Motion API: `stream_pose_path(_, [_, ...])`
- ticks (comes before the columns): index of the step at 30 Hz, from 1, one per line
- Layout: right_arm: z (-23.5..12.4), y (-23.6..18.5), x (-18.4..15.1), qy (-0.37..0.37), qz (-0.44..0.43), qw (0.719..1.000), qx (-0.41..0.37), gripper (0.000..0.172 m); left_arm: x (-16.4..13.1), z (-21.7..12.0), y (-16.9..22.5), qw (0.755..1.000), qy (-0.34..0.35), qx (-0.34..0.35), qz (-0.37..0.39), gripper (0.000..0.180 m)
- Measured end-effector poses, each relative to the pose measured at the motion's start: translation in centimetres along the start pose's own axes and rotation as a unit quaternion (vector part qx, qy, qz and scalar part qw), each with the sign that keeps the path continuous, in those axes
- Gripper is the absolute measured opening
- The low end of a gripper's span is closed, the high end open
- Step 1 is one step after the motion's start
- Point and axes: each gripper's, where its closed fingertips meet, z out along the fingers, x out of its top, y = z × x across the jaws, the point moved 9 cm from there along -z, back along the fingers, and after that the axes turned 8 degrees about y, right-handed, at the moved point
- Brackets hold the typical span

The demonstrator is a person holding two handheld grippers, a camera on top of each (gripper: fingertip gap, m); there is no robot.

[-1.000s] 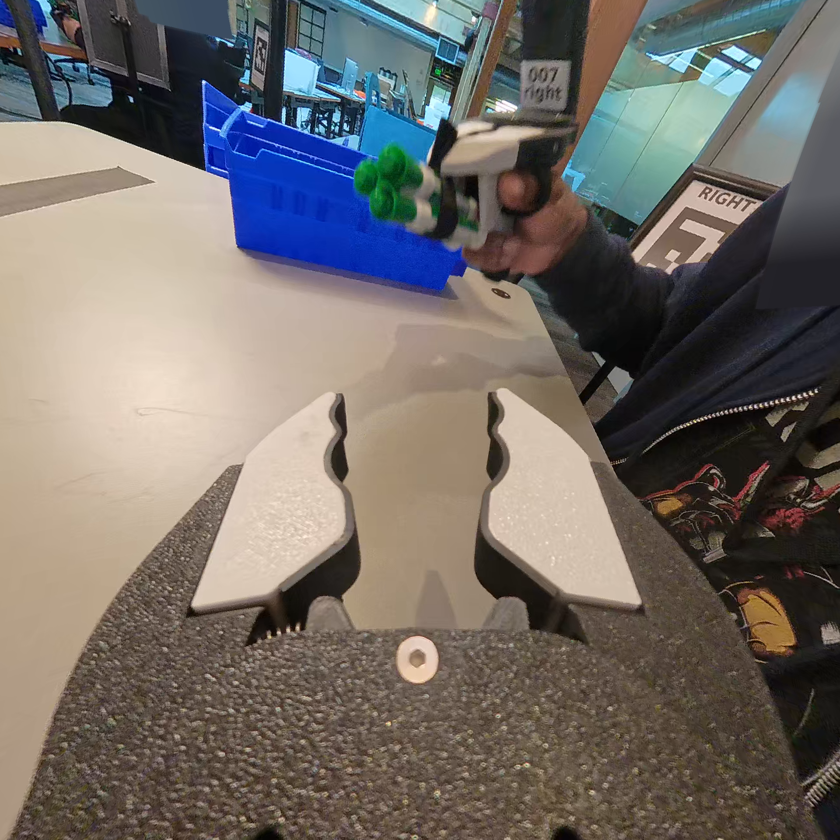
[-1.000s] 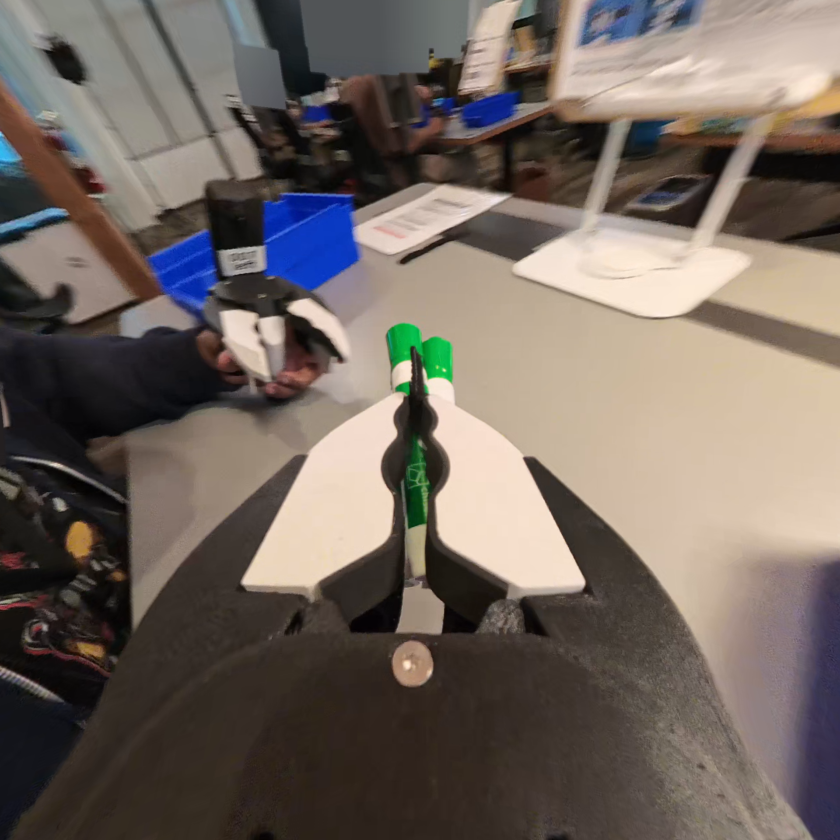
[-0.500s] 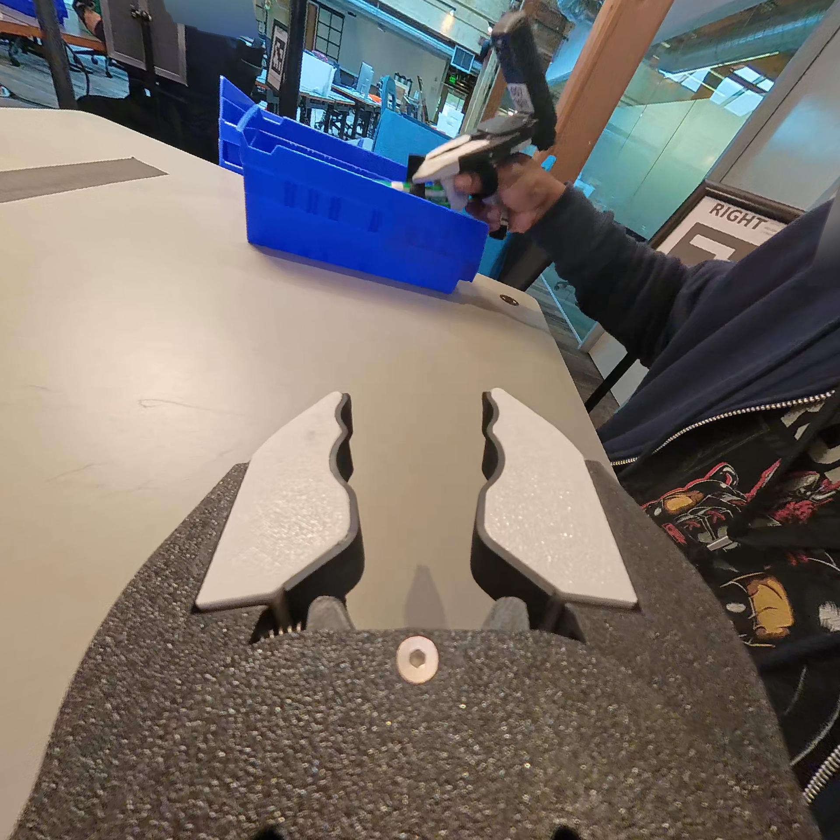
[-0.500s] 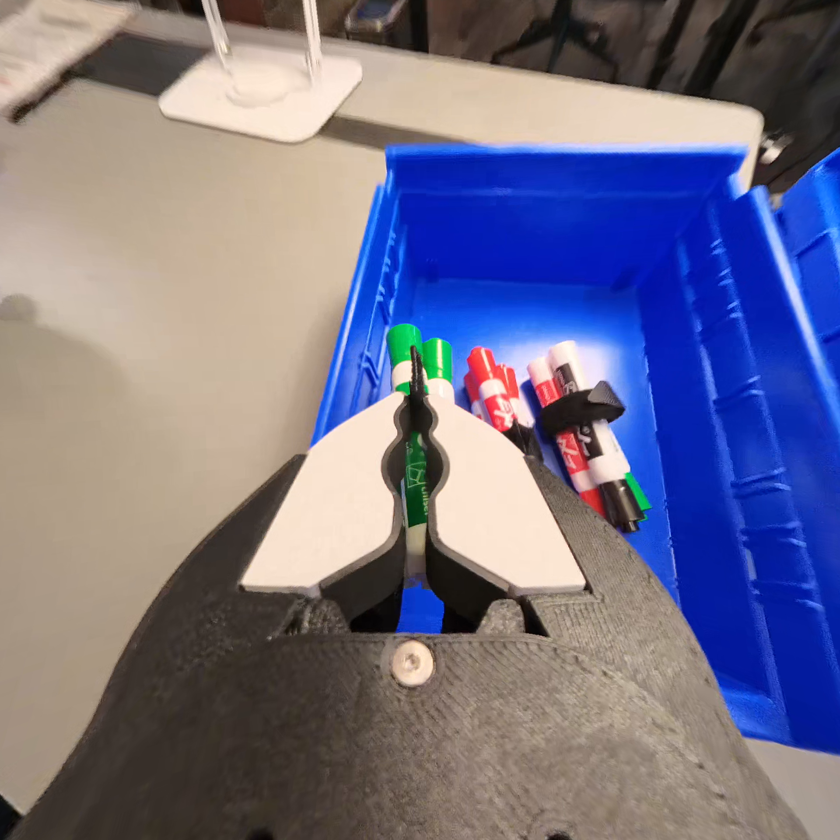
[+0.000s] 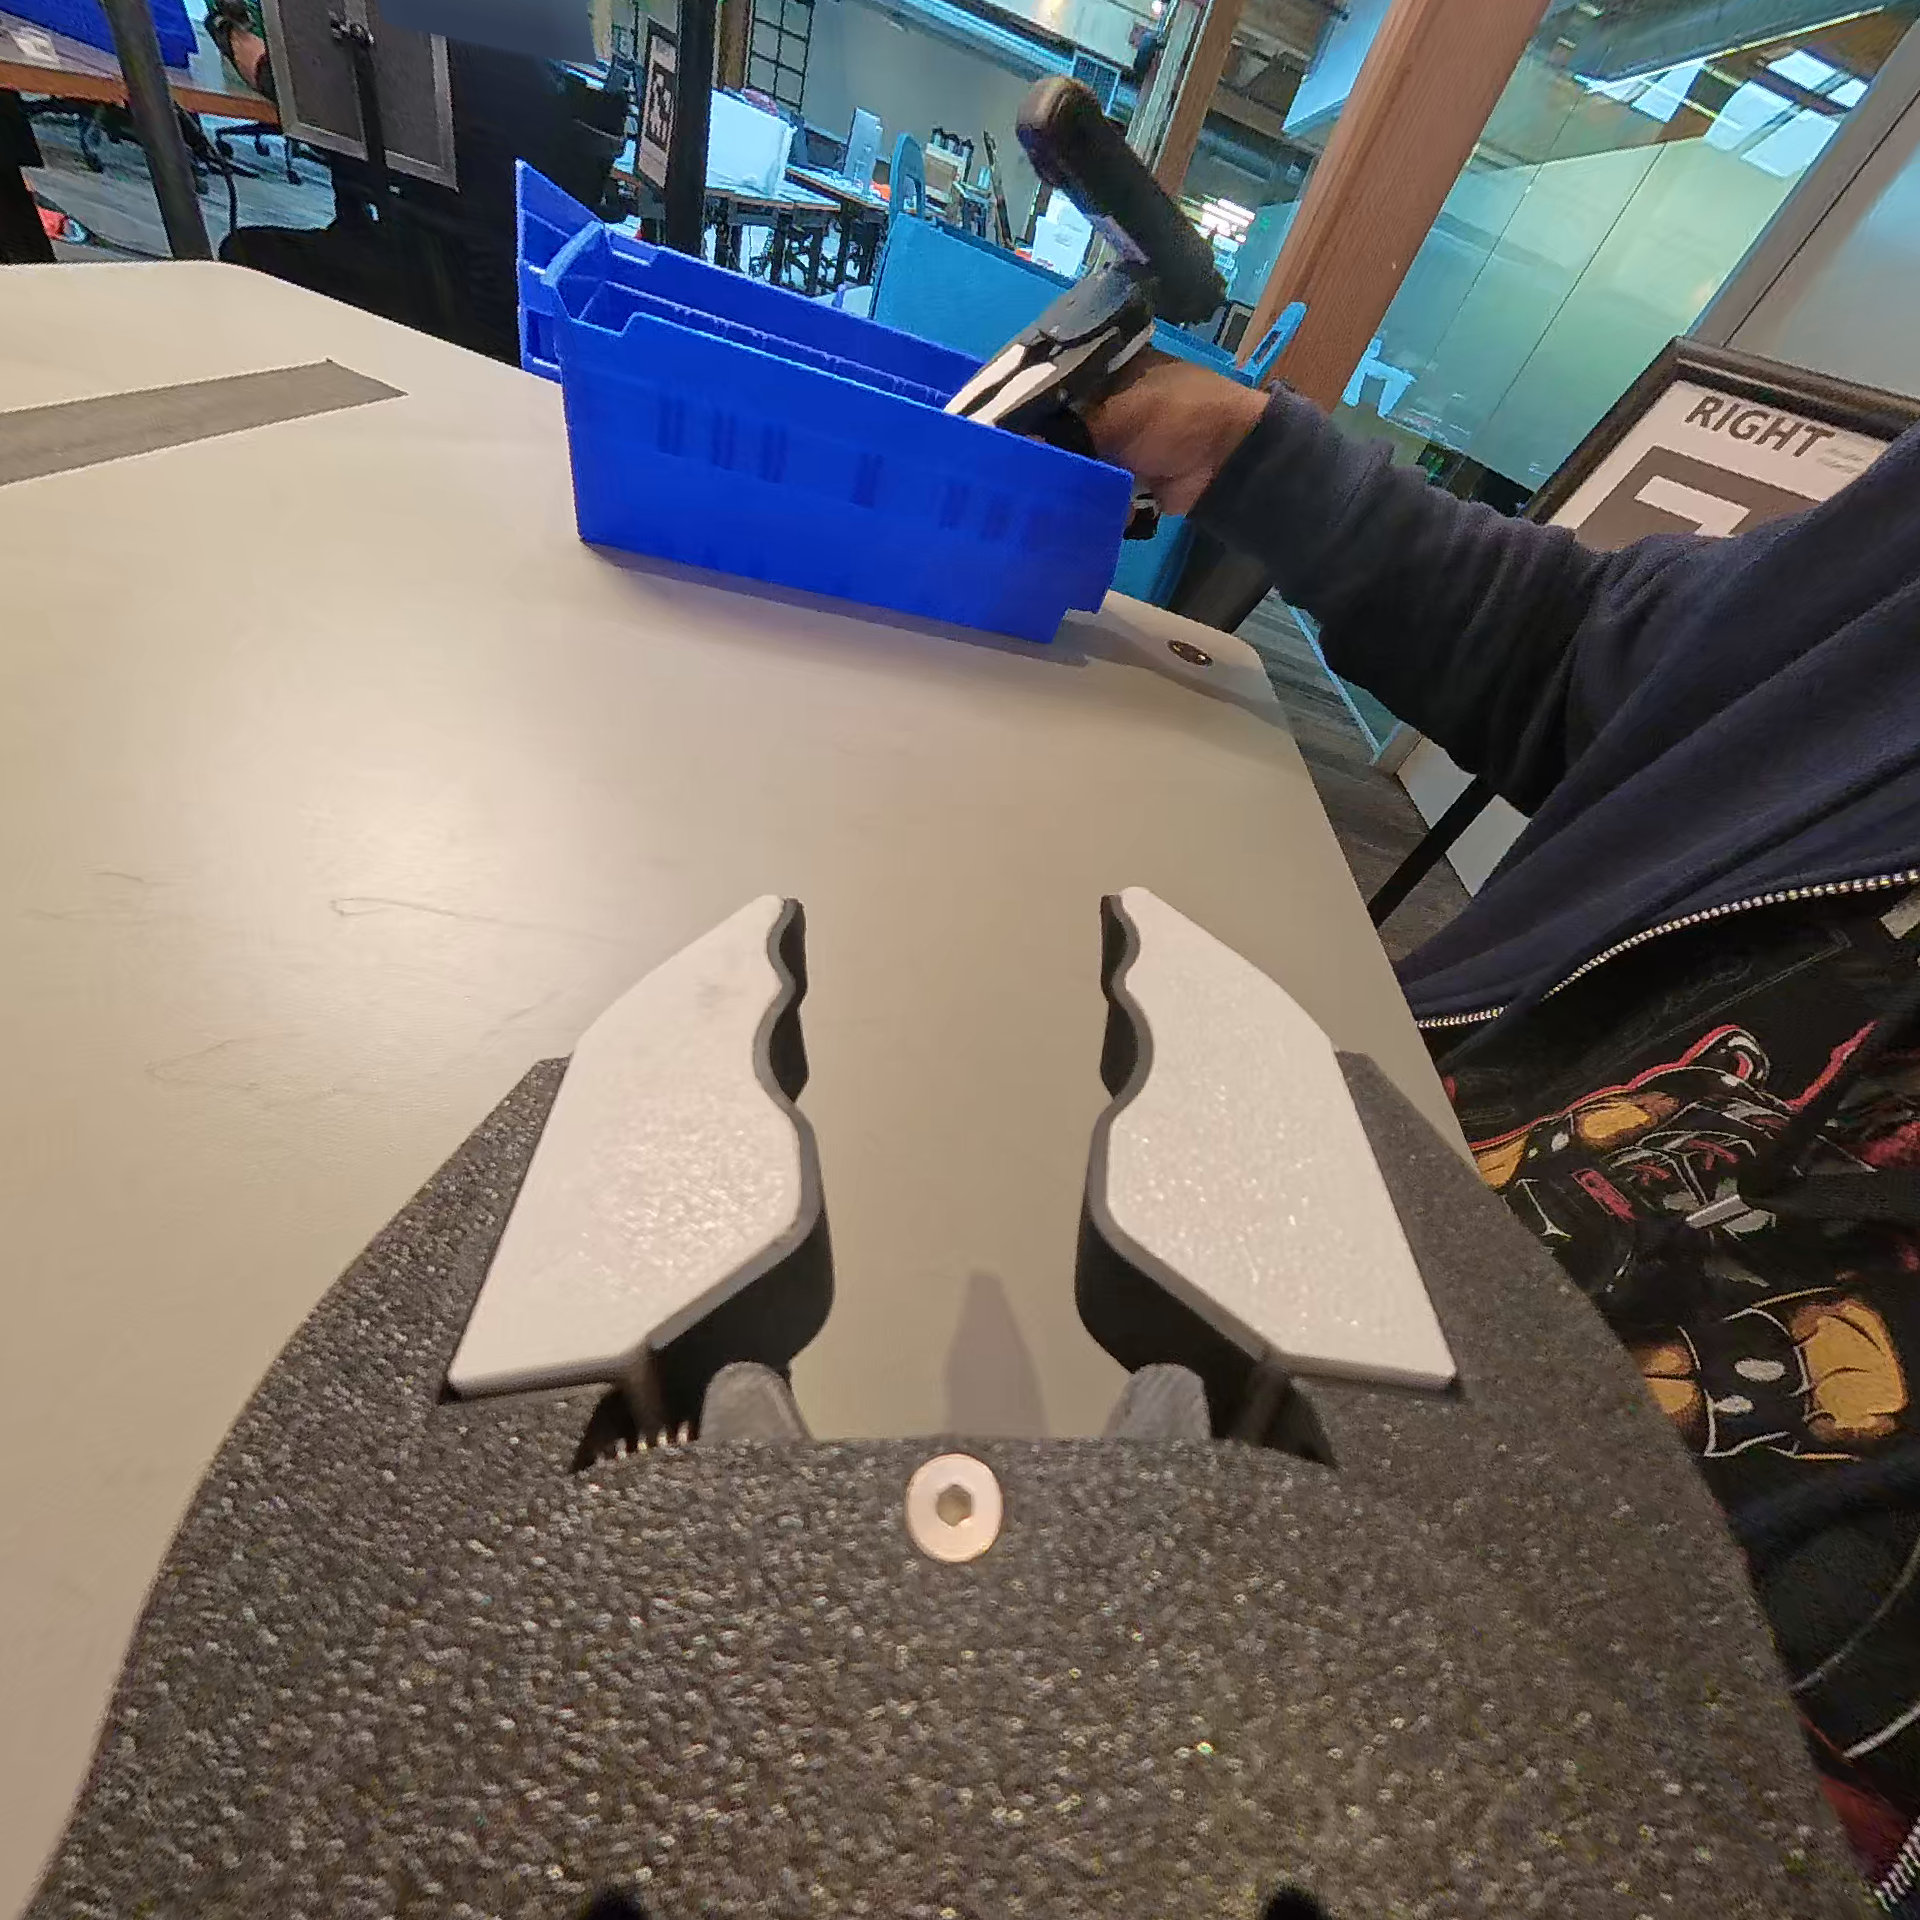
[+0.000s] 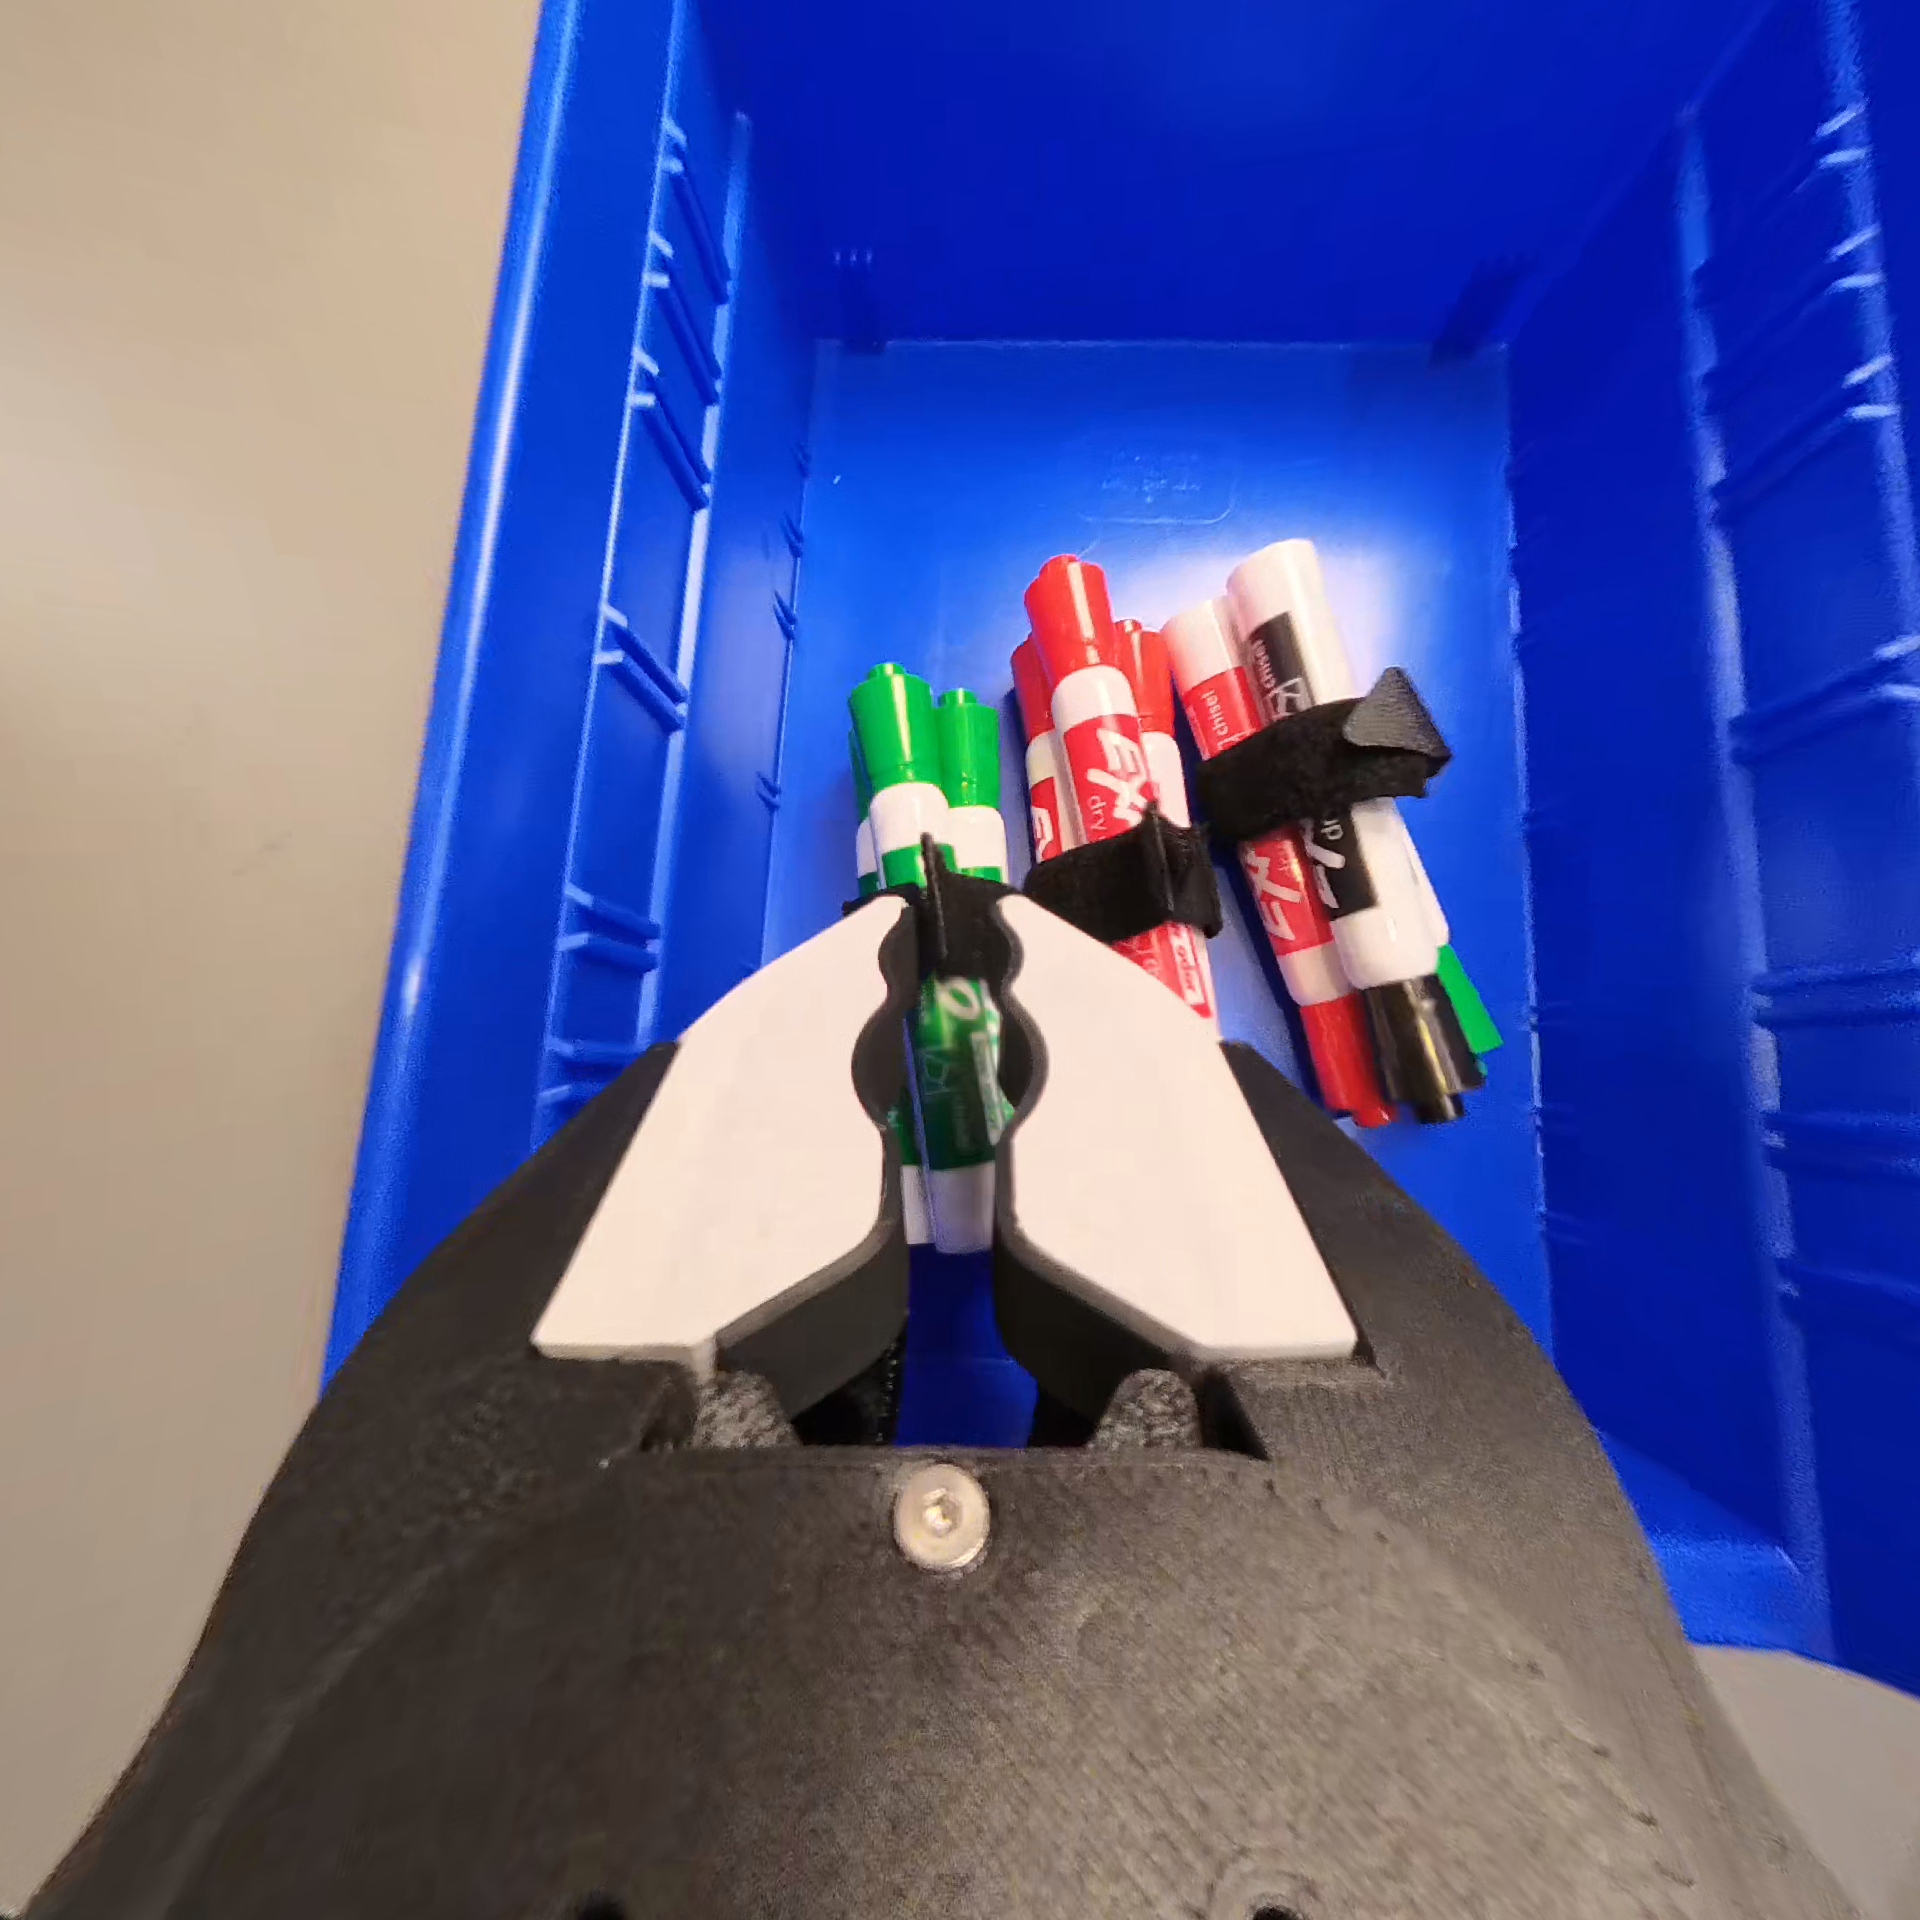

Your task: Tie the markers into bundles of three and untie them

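1. The left tool (image 5: 948, 914) hangs wide open and empty over the worktop (image 5: 416, 727), probably waiting its turn
2. The right tool (image 6: 951, 920) reaches into the blue bin (image 6: 623, 623). Its tips are slightly parted around the black strap tab (image 6: 935, 883) of the green marker bundle (image 6: 914, 748), apparently releasing it on the floor of the bin
3. Beside it to the right lie a strapped red marker bundle (image 6: 1091, 727) and then a strapped mixed bundle (image 6: 1299, 831) of red, black and green

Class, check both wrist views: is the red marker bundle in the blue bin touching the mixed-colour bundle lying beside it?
Touching. The right wrist view shows the red marker bundle and the mixed-colour bundle meeting at their black straps, no bin floor visible between them there.
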Motion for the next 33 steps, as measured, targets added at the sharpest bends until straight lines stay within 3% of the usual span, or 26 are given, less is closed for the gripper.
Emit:
stream_pose_path(7, [-4.6,0.5,-0.1,0.079,0.022,0.996,-0.046,0.028,0.3,-1.0,1.3,0.999,0.015,0.040,0.024,0.063])
stream_pose_path(13, [-8.3,-2.5,-1.9,0.141,0.049,0.989,0.014,0.046,-0.5,-4.0,4.4,0.978,0.015,0.201,0.057,0.076])
stream_pose_path(19, [-7.9,-5.9,-3.8,0.131,0.023,0.990,0.042,0.067,-0.9,-10.4,9.1,0.899,0.049,0.421,0.110,0.091])
stream_pose_path(24, [-6.6,-7.3,-4.4,0.135,-0.011,0.991,0.024,0.059,-0.9,-16.1,11.6,0.779,0.029,0.609,0.145,0.107])
stream_pose_path(26, [-6.1,-7.4,-4.5,0.139,-0.029,0.990,-0.001,0.049,-1.2,-18.2,11.7,0.745,0.029,0.651,0.139,0.108])
stream_pose_path(29, [-5.5,-7.5,-4.5,0.149,-0.065,0.986,-0.046,0.032,-2.3,-20.5,10.2,0.735,0.004,0.672,0.090,0.109])
stream_pose_path(33, [-4.7,-7.7,-4.2,0.151,-0.067,0.986,-0.039,0.026,-2.7,-21.9,7.5,0.735,-0.026,0.675,0.057,0.101])
